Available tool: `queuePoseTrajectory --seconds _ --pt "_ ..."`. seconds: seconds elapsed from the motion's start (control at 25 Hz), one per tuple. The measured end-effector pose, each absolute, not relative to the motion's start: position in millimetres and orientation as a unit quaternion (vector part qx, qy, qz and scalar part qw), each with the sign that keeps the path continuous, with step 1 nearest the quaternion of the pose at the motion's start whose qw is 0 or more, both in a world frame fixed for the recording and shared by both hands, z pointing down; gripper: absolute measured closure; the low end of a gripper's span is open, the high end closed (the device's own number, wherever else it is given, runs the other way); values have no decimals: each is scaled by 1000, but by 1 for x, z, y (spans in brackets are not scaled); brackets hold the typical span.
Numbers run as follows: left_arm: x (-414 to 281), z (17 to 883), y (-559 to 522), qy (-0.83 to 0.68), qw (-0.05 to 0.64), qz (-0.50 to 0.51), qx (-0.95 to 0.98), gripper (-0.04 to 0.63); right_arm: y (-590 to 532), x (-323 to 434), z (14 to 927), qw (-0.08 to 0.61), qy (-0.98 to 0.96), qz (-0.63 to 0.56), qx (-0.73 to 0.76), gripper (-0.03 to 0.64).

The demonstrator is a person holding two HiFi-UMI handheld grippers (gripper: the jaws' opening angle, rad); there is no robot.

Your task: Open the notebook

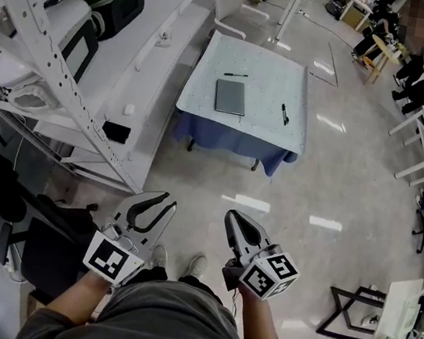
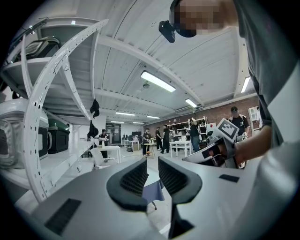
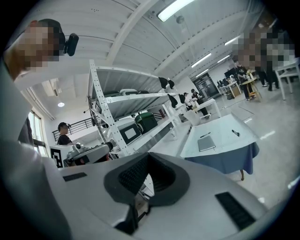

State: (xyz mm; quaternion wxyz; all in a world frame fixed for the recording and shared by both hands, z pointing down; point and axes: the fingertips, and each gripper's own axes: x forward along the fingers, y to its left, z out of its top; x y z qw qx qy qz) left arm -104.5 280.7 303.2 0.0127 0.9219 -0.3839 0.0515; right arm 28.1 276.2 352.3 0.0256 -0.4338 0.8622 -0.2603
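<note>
Your left hand-held gripper (image 1: 166, 200) sits narrowly open and empty, your right hand-held gripper (image 1: 230, 216) closed; the notebook (image 1: 230, 96) lies on the tabletop (image 1: 269, 130) well ahead of both, probably light and stiff-covered, so lift the cover's free edge

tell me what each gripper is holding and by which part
Nothing is held. The left gripper is open and empty, the right gripper shut on nothing; the closed grey notebook lies on the blue-clothed table.

Matt grey notebook (image 1: 230, 96), blue cloth (image 1: 225, 137), glossy floor (image 1: 311, 191)
</note>
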Motion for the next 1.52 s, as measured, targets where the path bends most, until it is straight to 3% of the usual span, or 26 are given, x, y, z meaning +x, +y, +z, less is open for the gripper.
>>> queuePoseTrajectory --seconds 1.0,1.52 --pt "-84 309 269 -411 17 60 910 381 268 55 360 25 861 -270 -430 614" --pt "-38 317 265 -433 22 71 898 379 263 103 368 24 869 -277 -409 614"
